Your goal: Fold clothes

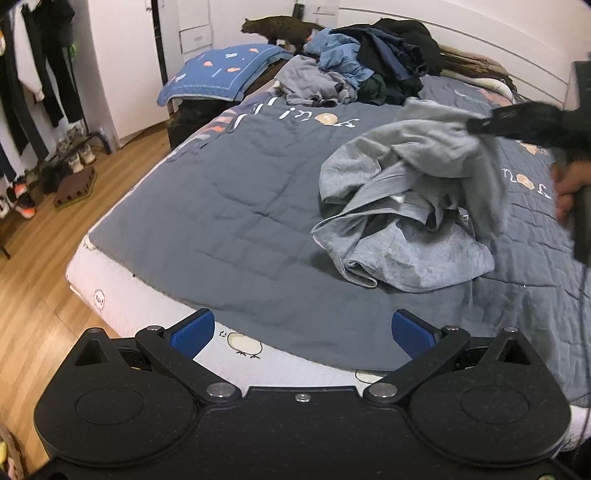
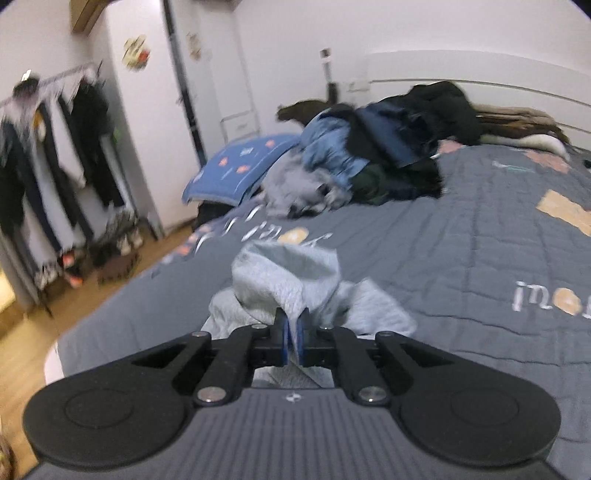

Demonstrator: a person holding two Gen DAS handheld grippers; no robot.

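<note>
Tongs [image 2: 291,330], grey garment [image 2: 288,280], clothes pile [image 2: 388,147] beyond

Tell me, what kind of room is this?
Most likely a home bedroom: a bed with a grey quilt, a clothes rack hung with garments, and a cat by the far wall.

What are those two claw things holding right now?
The right gripper pinches a fold of the grey garment at its upper edge. The left gripper is open, holding nothing.

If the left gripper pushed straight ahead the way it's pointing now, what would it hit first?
Most likely the bare grey quilt. The left gripper is open, empty and angled down at the bed's near edge. The grey garment lies off to the right of that line, though fisheye depth is hard to judge.
</note>
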